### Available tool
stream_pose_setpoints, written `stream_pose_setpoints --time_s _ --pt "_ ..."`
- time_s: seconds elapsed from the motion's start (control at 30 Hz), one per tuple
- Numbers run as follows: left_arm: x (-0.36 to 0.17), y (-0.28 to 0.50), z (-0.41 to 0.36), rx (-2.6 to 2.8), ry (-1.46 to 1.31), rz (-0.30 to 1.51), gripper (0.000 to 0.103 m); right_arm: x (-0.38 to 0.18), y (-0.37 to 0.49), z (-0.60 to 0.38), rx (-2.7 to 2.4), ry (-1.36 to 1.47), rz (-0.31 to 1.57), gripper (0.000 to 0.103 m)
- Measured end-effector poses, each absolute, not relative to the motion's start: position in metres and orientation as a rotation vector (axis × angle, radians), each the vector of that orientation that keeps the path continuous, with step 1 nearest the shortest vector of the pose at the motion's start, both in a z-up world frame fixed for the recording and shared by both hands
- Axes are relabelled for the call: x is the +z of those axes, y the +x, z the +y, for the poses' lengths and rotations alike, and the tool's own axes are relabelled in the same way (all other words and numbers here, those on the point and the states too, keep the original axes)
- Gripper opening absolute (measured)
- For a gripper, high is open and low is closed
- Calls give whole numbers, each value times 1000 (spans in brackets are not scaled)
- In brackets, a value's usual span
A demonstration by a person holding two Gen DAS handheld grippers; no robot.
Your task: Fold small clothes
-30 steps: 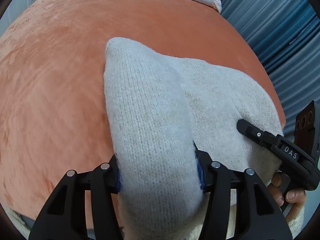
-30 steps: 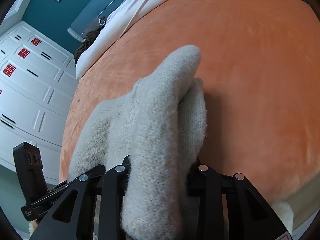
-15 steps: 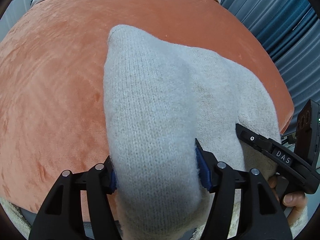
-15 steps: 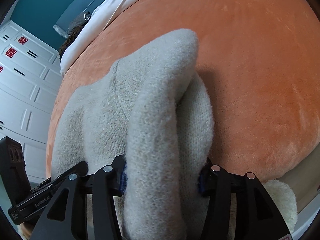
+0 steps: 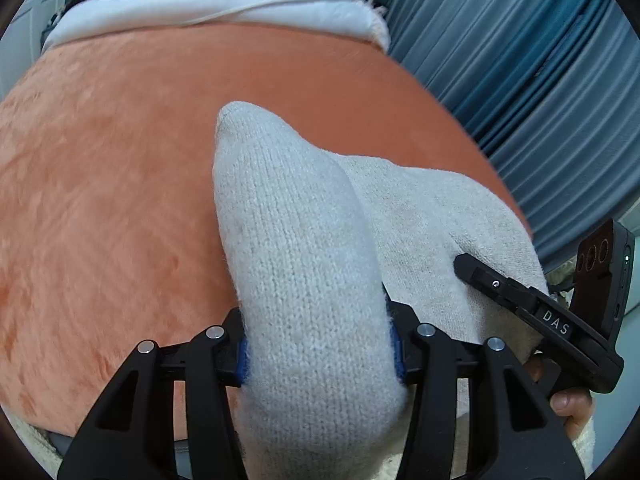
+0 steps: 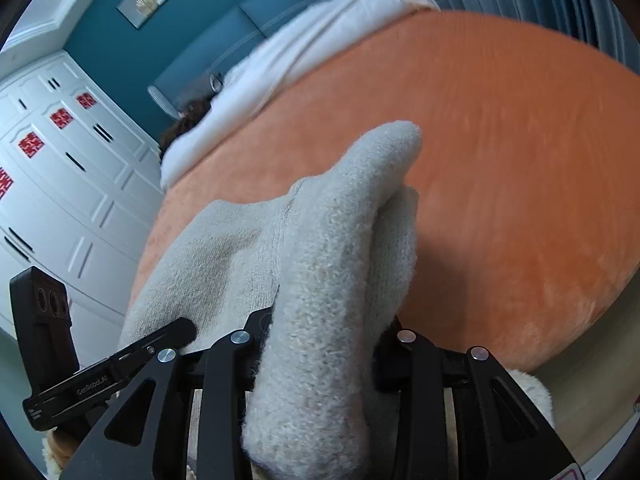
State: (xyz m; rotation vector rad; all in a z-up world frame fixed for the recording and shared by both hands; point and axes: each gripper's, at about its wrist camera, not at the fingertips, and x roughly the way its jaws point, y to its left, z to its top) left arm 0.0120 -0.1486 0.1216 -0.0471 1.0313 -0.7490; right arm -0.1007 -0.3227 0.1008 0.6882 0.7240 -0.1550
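Note:
A cream knitted garment (image 5: 424, 224) lies over the near edge of an orange bed cover (image 5: 100, 200). My left gripper (image 5: 318, 354) is shut on a thick fold of it that bulges out between the fingers. My right gripper (image 6: 324, 344) is shut on another fold of the same garment (image 6: 224, 248), which is doubled over. Each gripper shows beside the other: the right one in the left wrist view (image 5: 532, 312), the left one in the right wrist view (image 6: 108, 372). The pads are mostly hidden by the knit.
White bedding (image 5: 208, 4) lies along the far end of the bed, with a dark-haired head (image 6: 186, 118) beside it. Blue curtains (image 5: 540, 60) hang at the right. White wardrobe doors (image 6: 60, 184) stand at the left of the right wrist view.
Both grippers have risen and tilted up with the garment still held; more of the room and far bedding shows. The folds stay gripped.

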Motion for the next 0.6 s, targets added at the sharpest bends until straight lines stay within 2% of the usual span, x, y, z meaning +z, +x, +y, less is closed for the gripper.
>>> stream_pose_setpoints --time_s 0.3,0.47,0.6 --pt "242 -24 -131 -887 -98 721 48 235 -155 -301 -167 531 413 32" --pt "313 -34 -88 -896 -107 502 49 308 -158 -266 -89 428 240 32" --pt "352 -33 -46 -859 -95 364 50 339 -141 -238 -2 397 153 33"
